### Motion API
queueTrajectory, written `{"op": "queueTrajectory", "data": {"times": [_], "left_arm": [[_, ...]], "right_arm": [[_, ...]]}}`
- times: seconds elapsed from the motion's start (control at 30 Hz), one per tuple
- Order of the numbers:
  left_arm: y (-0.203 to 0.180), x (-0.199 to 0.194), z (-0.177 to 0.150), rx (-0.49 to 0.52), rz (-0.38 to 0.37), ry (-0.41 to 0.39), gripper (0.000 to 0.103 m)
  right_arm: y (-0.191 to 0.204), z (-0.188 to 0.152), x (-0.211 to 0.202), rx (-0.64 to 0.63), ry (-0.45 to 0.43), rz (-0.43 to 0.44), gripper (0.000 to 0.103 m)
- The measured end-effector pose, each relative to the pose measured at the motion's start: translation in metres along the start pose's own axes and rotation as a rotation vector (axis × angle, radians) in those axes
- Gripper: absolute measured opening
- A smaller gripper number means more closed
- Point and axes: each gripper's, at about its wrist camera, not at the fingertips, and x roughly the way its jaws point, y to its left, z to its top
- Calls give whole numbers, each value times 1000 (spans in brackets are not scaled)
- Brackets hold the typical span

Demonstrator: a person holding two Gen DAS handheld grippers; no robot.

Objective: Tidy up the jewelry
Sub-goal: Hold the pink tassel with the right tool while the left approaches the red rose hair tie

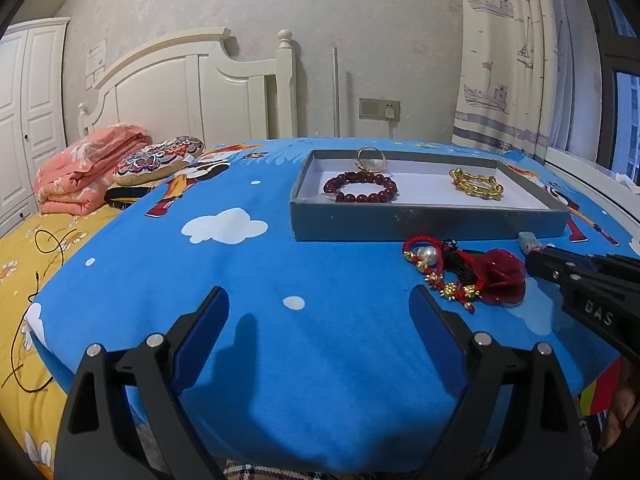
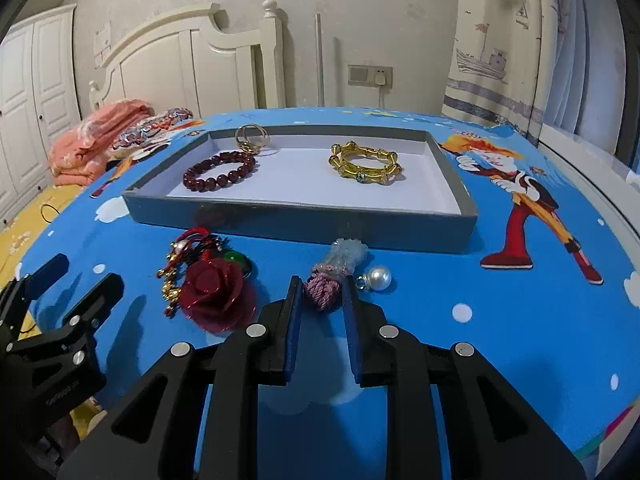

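Your right gripper (image 2: 320, 292) sits low over the blue cloth (image 2: 440, 320), its jaws closed on a pink-and-pale beaded ornament (image 2: 334, 276). A pearl charm (image 2: 378, 278) lies just beside it. The red rose piece (image 2: 218, 294) rests left of the jaws. The grey tray (image 2: 304, 224) holds a dark red bead bracelet (image 2: 220, 170), a gold bangle (image 2: 364, 164) and thin rings (image 2: 252, 138).

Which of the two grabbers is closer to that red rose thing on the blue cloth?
The right. Seen from the left wrist, the right gripper has its tip just beside the rose, toward the tray. The left gripper hangs open over bare cloth, farther off to the rose's other side.
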Motion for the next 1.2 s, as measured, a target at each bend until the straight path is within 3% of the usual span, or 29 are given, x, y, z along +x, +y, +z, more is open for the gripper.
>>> {"op": "queueTrajectory", "data": {"times": [0.23,0.53,0.6,0.7,0.8,0.97,1.2], "left_arm": [[-1,0,0,4,2,-3,89],[-7,-2,-1,21,-28,-12,89],[-13,-6,-1,48,-44,-27,89],[-27,-13,1,96,-97,-45,89],[-43,-16,8,118,-145,-49,89],[-74,-10,17,172,-195,-32,66],[-103,1,19,221,-194,-3,58]], "right_arm": [[3,8,7,37,29,1,29],[-1,12,9,65,27,-47,29],[3,10,11,27,21,-78,28],[7,6,6,-26,-1,-94,17],[2,-2,0,-36,-19,-93,15],[-11,-12,-12,-15,-33,-50,15],[-32,-21,-22,26,-46,-1,15]]}}
